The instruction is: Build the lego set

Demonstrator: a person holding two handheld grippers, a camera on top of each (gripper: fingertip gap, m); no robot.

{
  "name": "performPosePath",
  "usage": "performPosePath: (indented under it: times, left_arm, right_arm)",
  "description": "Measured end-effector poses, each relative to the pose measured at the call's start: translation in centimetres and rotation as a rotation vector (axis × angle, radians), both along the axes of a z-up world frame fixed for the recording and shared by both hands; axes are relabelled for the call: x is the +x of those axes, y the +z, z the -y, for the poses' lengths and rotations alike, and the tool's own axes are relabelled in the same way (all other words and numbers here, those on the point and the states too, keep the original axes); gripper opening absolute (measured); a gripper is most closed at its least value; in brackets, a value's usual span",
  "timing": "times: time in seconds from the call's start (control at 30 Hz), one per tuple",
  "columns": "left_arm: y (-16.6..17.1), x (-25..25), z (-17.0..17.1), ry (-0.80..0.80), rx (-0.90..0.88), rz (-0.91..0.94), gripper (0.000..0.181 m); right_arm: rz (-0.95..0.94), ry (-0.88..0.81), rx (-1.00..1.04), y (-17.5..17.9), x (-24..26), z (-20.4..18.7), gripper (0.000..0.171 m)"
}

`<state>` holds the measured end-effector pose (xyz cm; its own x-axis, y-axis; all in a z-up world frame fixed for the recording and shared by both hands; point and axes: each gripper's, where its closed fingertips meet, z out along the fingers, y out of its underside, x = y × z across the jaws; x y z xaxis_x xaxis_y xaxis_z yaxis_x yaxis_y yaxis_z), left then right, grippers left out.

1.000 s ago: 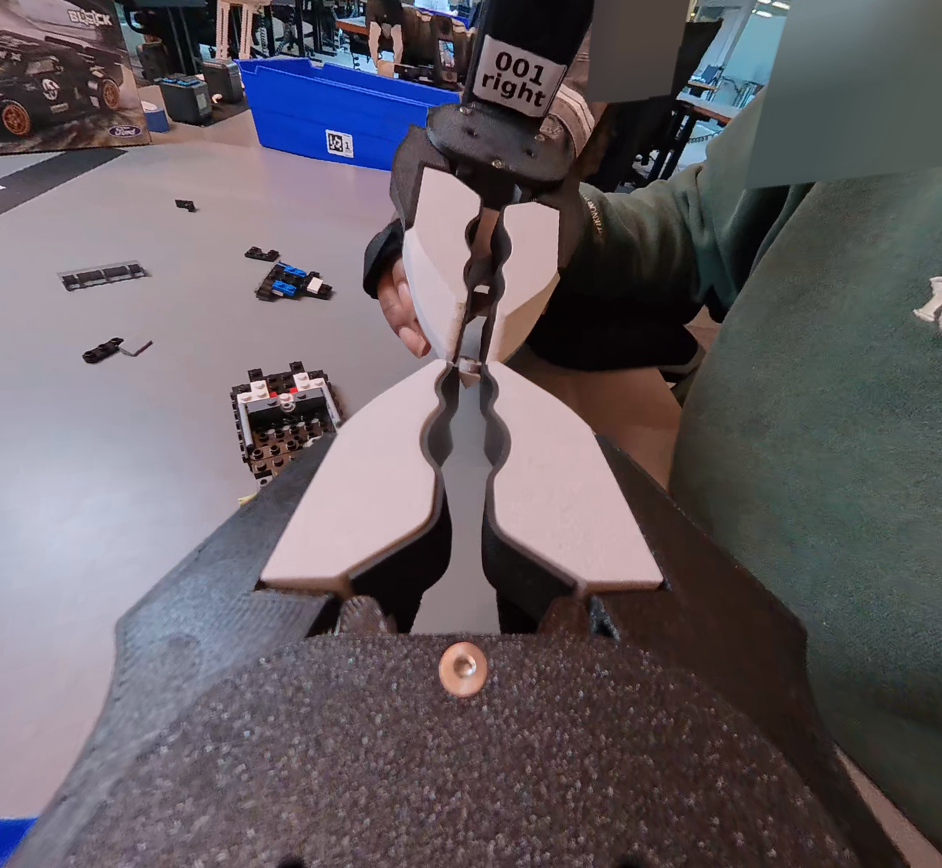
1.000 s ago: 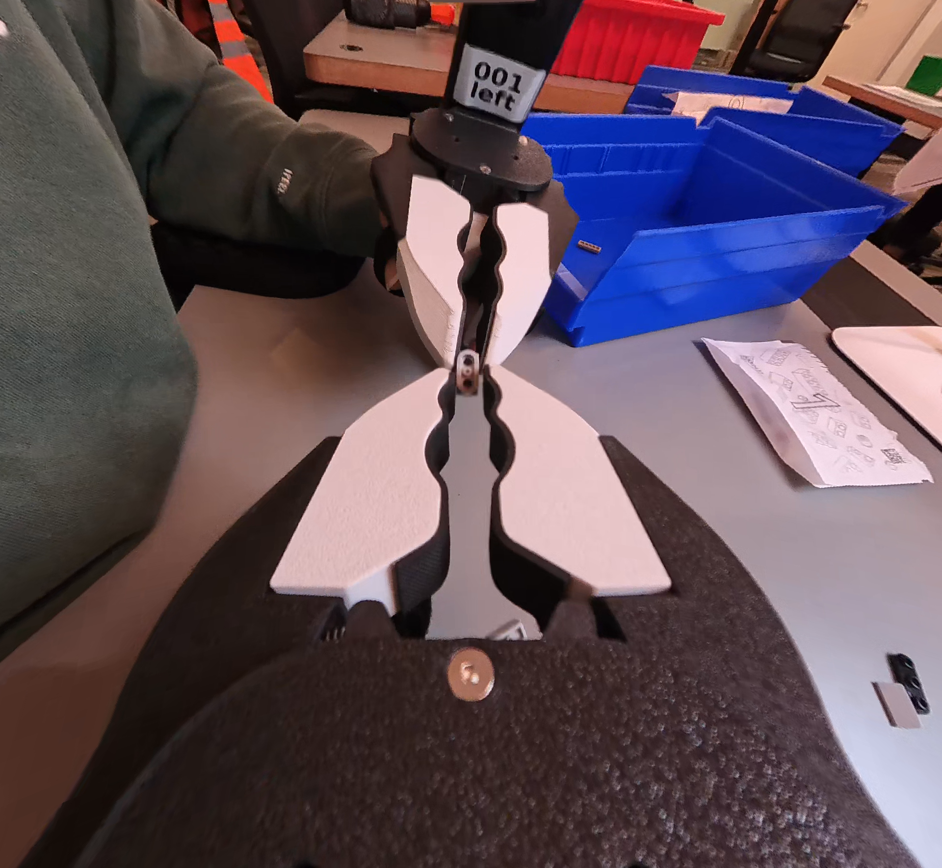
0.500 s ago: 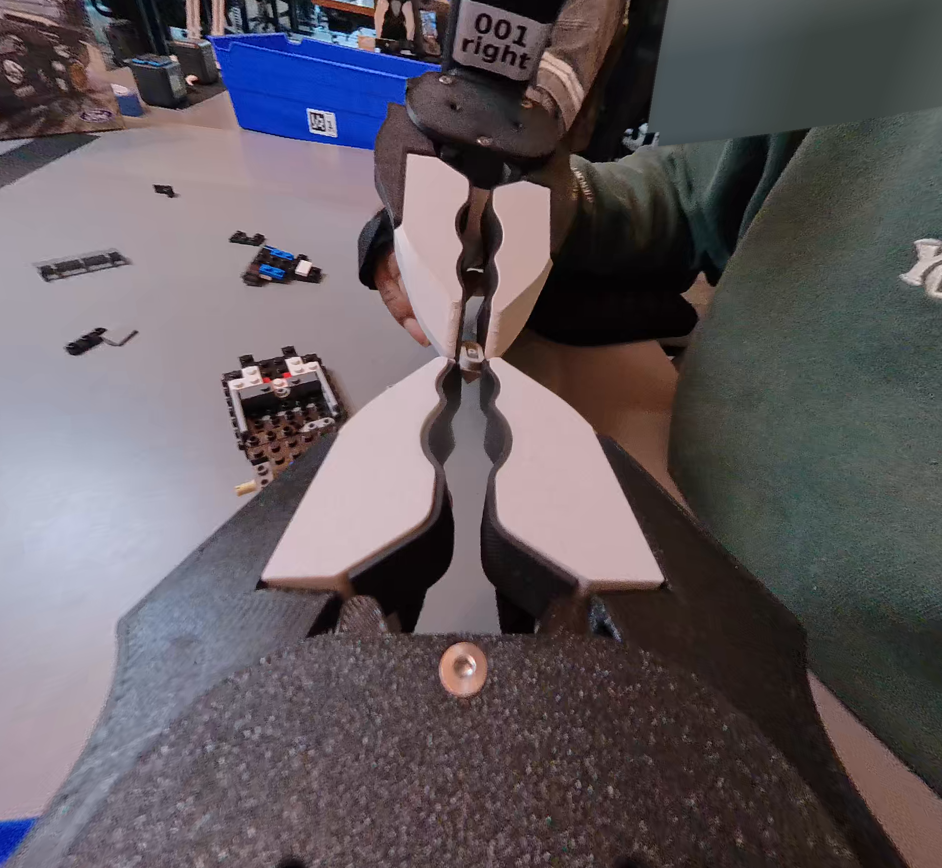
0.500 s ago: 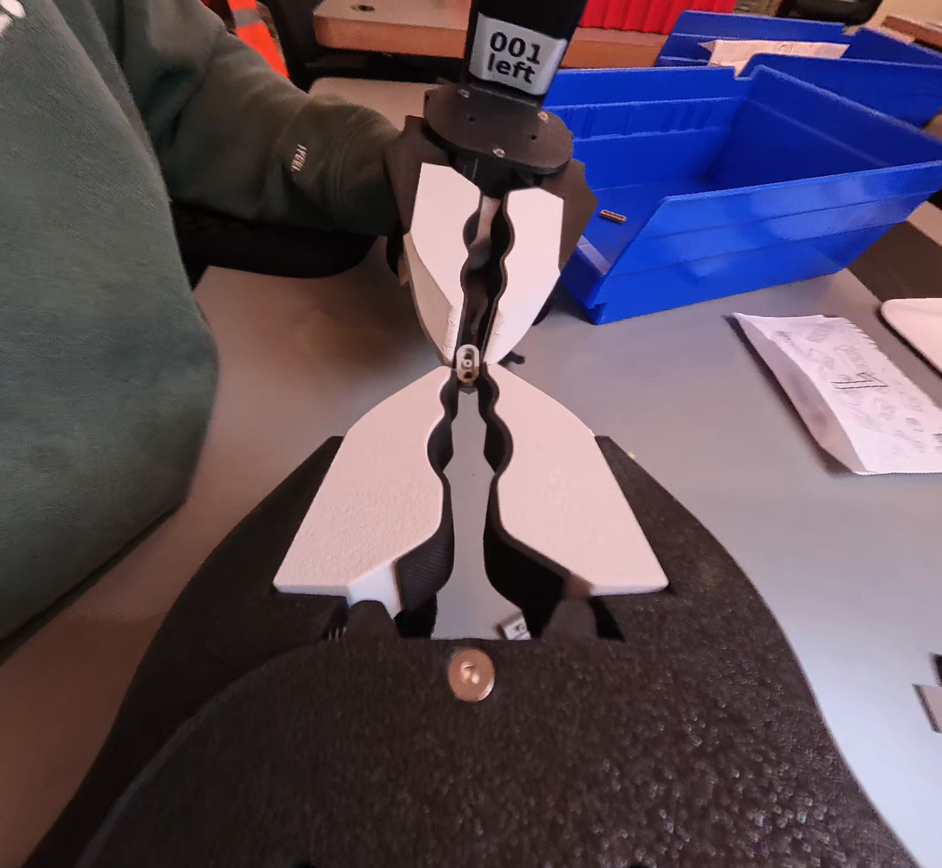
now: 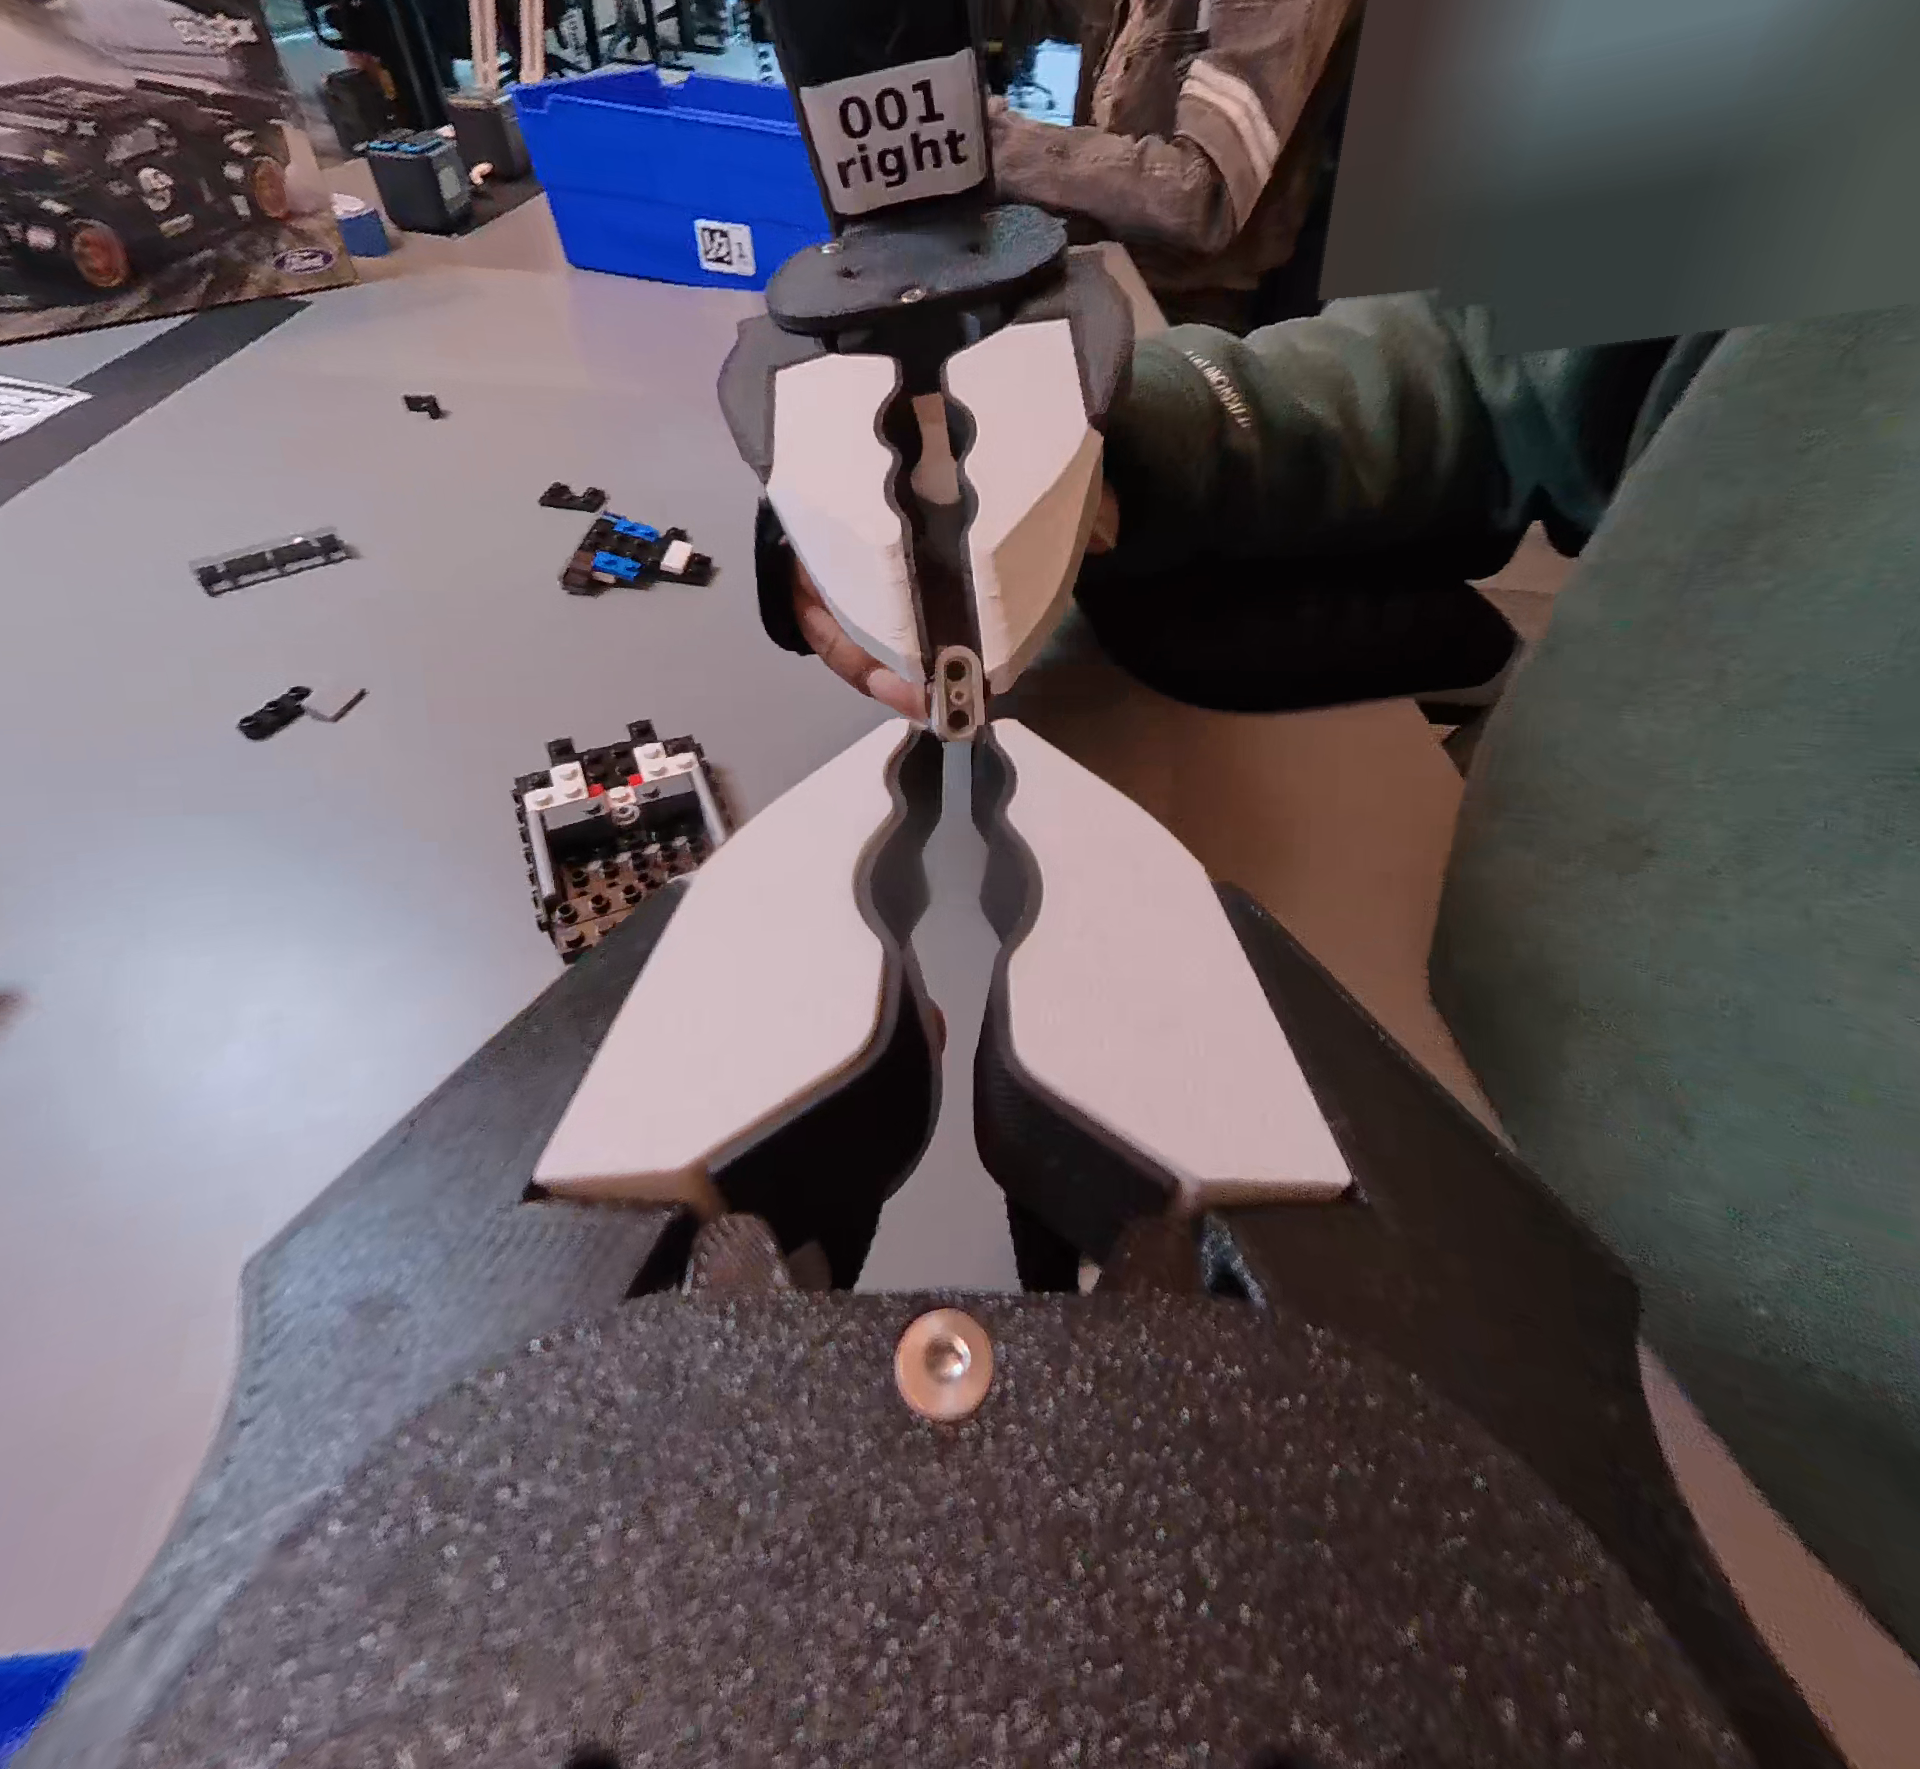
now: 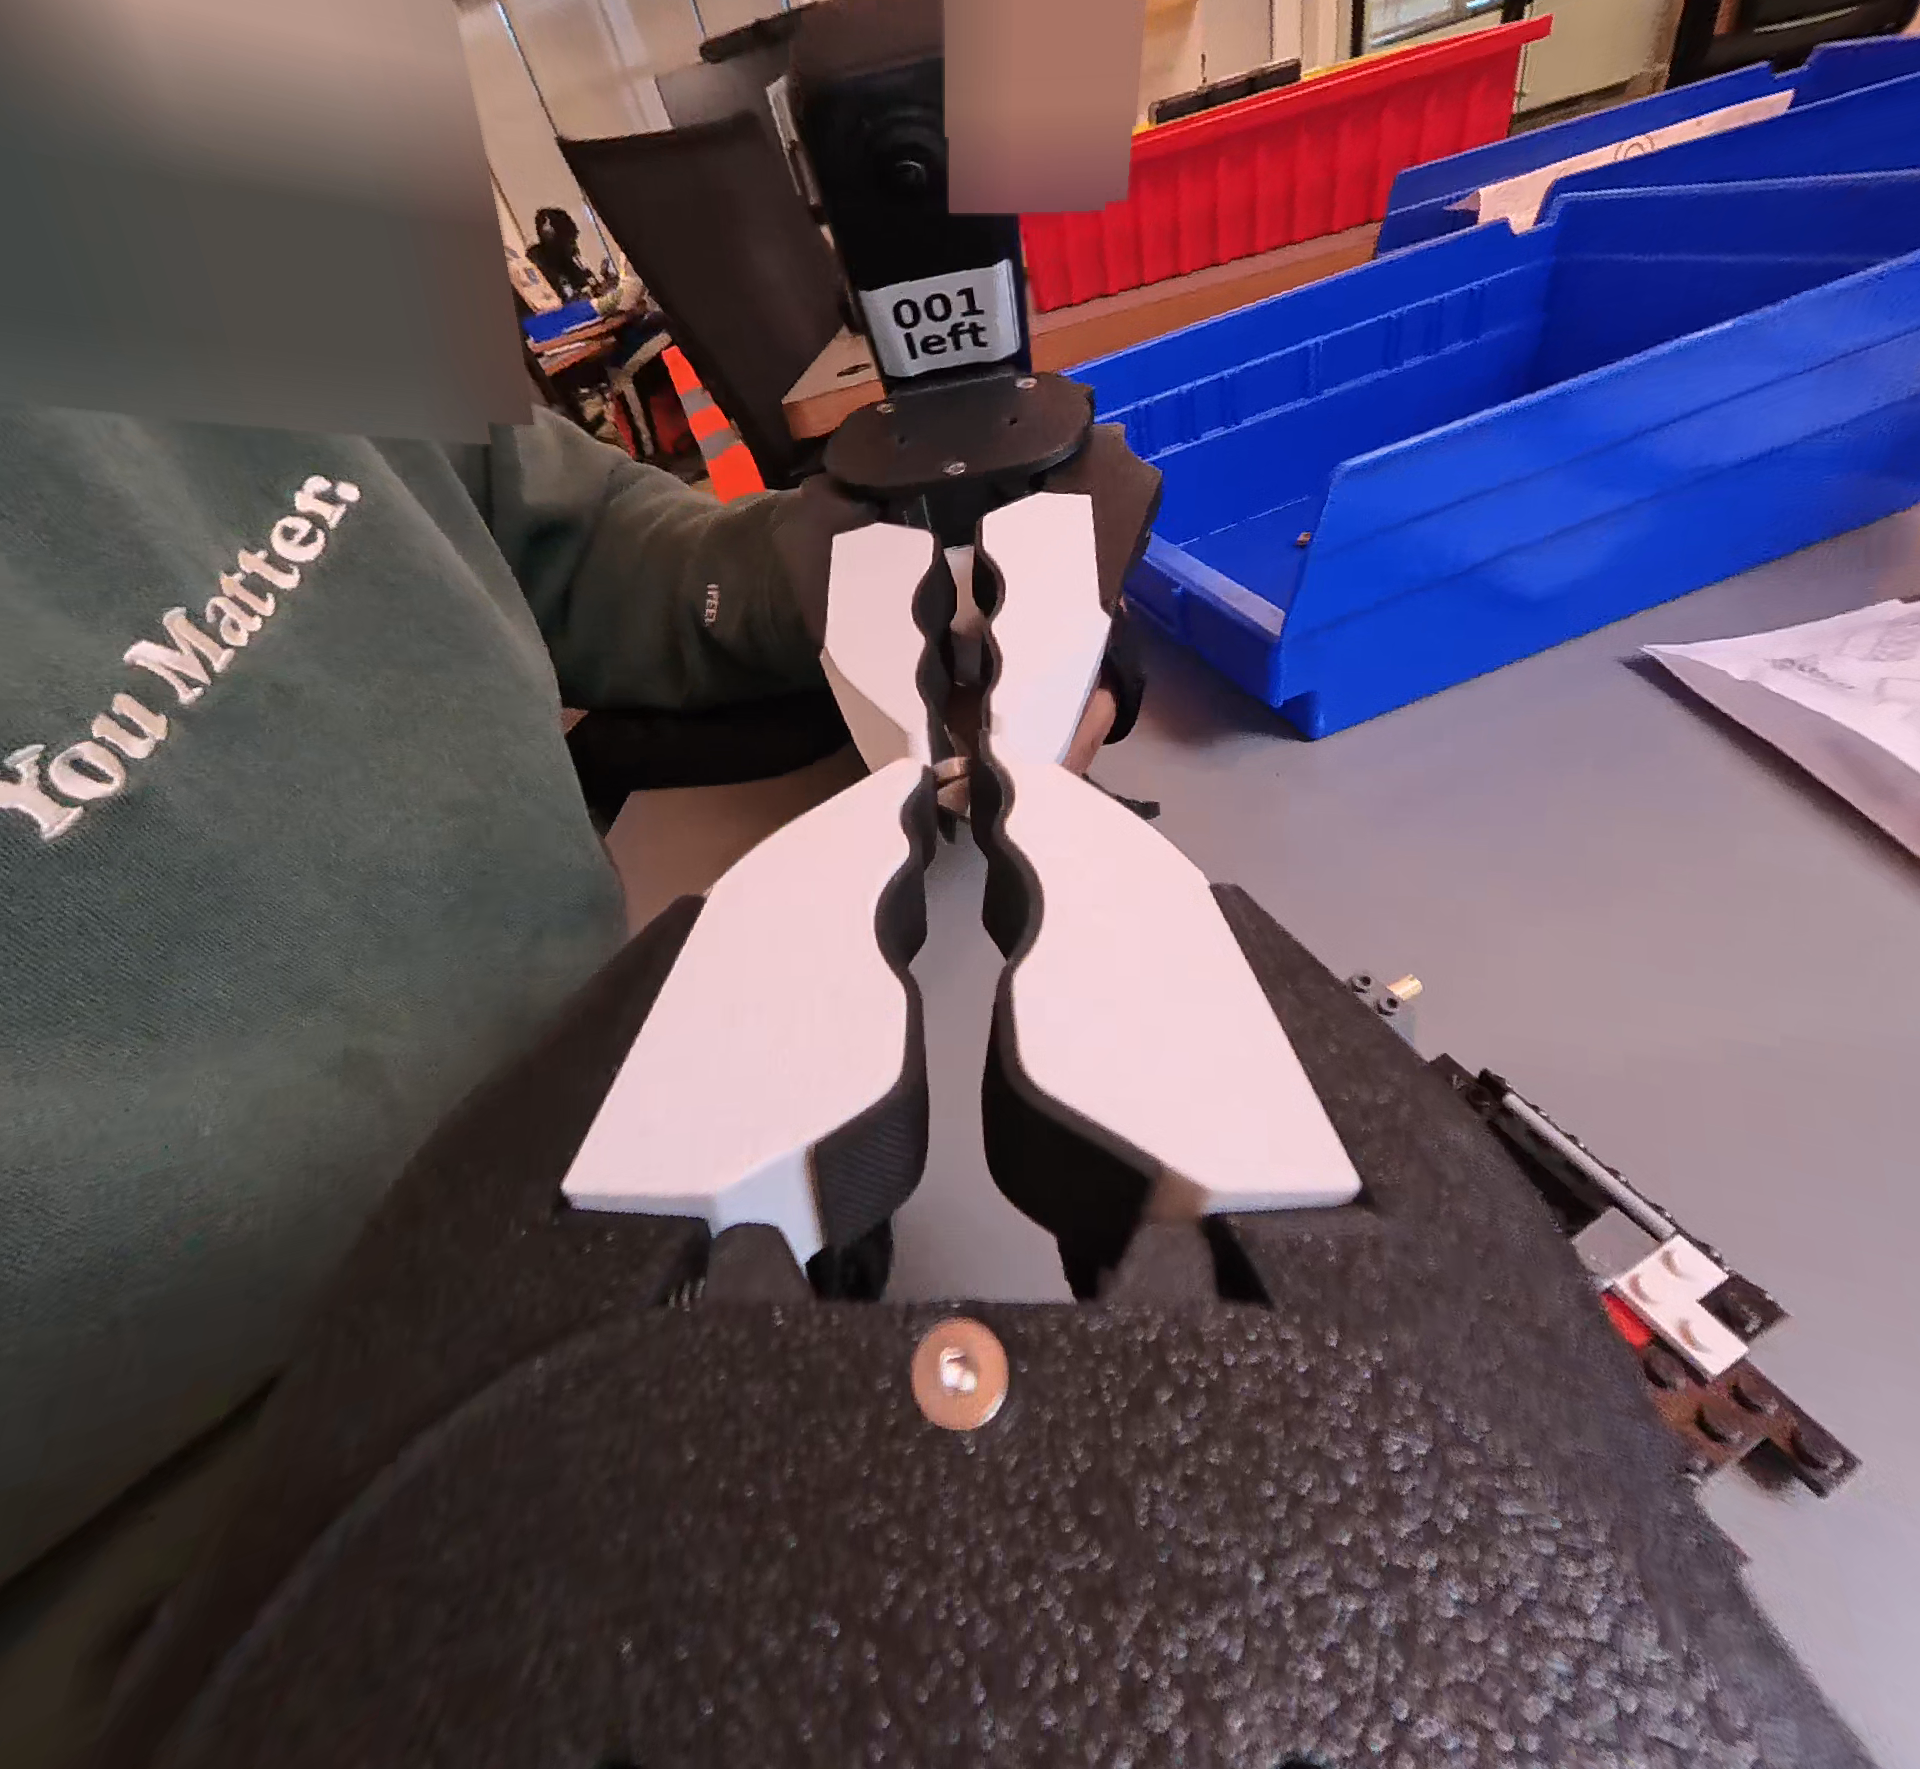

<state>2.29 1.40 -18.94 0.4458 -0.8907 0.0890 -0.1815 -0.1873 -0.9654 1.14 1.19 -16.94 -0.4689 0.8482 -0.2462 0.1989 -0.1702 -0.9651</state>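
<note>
While the left gripper [image 5: 948,732] meets the right gripper [image 5: 954,680] tip to tip, both sets of jaws pinching one small grey piece [image 5: 956,693] above the table [image 5: 260,940], a brick build [image 5: 613,836] sits near left; in the right view the piece [image 6: 948,774] is half hidden, blue bins [image 6: 1558,431] far right.

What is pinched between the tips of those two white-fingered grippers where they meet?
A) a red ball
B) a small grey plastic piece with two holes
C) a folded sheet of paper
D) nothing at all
B: in the left wrist view, a small grey plastic piece with two holes sits at the fingertips of the right gripper, just beyond the left gripper.
</note>
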Motion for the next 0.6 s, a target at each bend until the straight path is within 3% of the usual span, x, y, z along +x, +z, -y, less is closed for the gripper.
performPosePath:
  times: [0.07, 0.1, 0.13, 0.27, 0.6]
  left_arm:
    - [-0.6, 0.0, -0.3, 0.022, -0.014, -0.034, 0.006]
    - [-3.3, 0.5, 0.0, 0.0, -0.059, -0.178, 0.007]
    - [-5.3, 1.7, 0.8, -0.044, -0.071, -0.247, 0.007]
    - [-0.9, 0.9, -1.0, 0.04, 0.003, -0.102, 0.007]
    - [-2.2, -1.0, -1.4, 0.093, -0.046, -0.126, 0.007]
  right_arm:
    - [-0.042, -0.003, -0.048, 0.8, -0.2, 0.1, 0.0]
    - [-0.117, 0.014, -0.124, 2.7, -0.3, 0.2, 0.0]
    - [-0.093, 0.024, -0.072, 2.6, -0.6, 0.5, 0.0]
    - [-0.087, -0.052, -0.027, 2.4, 0.3, -1.4, 0.0]
    - [-0.087, -0.115, 0.016, 2.0, 0.6, -2.6, 0.0]
